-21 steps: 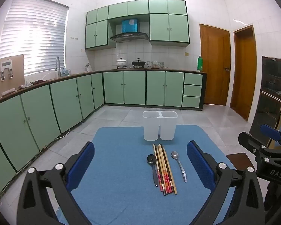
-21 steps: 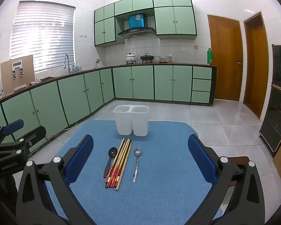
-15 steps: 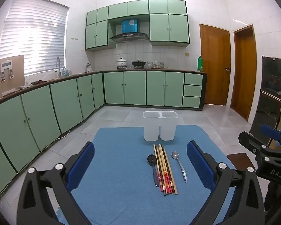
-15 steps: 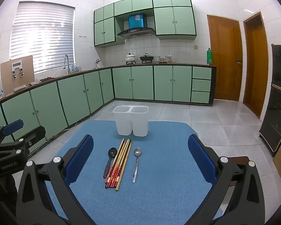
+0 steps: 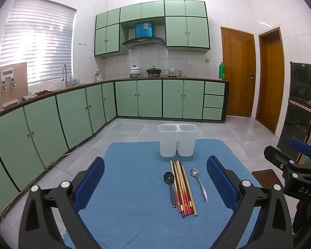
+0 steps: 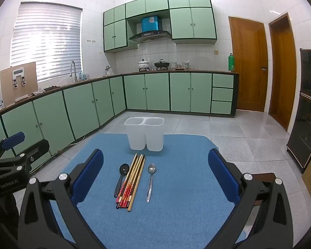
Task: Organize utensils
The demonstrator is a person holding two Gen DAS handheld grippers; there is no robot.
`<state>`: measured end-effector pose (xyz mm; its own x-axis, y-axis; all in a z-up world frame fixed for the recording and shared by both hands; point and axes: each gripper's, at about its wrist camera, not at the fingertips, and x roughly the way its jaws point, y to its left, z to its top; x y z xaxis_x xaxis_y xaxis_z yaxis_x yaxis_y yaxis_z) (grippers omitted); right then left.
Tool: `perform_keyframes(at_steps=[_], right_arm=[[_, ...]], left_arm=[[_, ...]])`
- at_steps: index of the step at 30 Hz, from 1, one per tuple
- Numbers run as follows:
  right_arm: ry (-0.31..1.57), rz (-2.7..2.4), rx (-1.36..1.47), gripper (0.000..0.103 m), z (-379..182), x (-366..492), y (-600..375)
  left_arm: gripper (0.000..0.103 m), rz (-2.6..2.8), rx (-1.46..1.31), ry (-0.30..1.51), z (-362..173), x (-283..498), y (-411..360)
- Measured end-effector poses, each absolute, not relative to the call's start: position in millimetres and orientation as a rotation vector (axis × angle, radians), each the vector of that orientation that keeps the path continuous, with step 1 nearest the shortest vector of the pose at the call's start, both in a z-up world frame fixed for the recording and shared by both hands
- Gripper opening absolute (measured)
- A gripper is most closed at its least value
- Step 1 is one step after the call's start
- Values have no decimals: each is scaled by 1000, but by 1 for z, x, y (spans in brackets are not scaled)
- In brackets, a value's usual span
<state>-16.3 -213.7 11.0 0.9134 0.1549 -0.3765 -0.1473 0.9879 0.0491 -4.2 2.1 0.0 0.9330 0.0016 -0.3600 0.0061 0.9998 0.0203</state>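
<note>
While our left gripper (image 5: 155, 183) and right gripper (image 6: 155, 175) both hover with fingers spread wide and empty, we count two spoons, a black one (image 5: 170, 184) and a silver one (image 5: 198, 181), flanking one chopstick bundle (image 5: 183, 188), whose sticks we cannot count. They lie on the blue mat (image 5: 130, 186) just before one white two-compartment holder (image 5: 177, 140), in a green-cabinet kitchen (image 5: 139, 98). Each view shows the other gripper at its edge.

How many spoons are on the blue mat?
2. The black plastic spoon lies left of the chopstick bundle; the shiny silver metal spoon lies right of it. Both rest on the blue mat; none seem hidden.
</note>
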Motion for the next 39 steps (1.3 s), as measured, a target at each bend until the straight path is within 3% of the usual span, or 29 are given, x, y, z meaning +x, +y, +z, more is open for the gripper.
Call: perform_keyframes(at_steps=[39], right_arm=[[387, 155, 22, 98, 11, -16, -214]], left_arm=[[97, 3, 27, 369, 3, -6, 5]])
